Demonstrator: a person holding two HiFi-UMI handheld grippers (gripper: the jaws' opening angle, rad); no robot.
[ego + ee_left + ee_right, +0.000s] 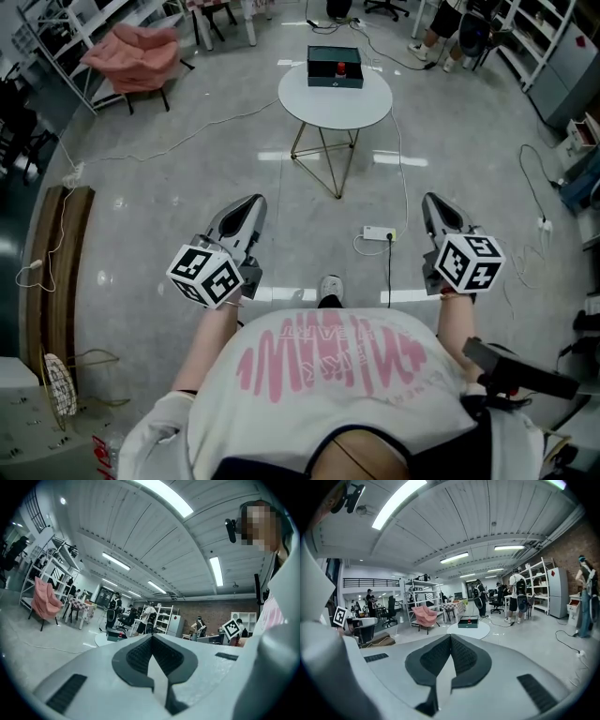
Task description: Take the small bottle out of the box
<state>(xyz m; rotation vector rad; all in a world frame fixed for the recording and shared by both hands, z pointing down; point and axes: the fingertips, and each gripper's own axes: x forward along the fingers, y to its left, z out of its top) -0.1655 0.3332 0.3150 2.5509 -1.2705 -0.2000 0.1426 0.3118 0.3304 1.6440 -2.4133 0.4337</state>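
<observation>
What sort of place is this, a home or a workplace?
Most likely a shared lab or workshop: metal shelving racks along the walls, office chairs, and cables trailing over the bare grey floor.

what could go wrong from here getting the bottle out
The power strip and its cables lie on the floor between the person and the table: a trip hazard. The box sits toward the table's far edge, so a shove could slide it off. Both the left tool and right tool are shut; unopened, they may knock the small bottle over.
</observation>
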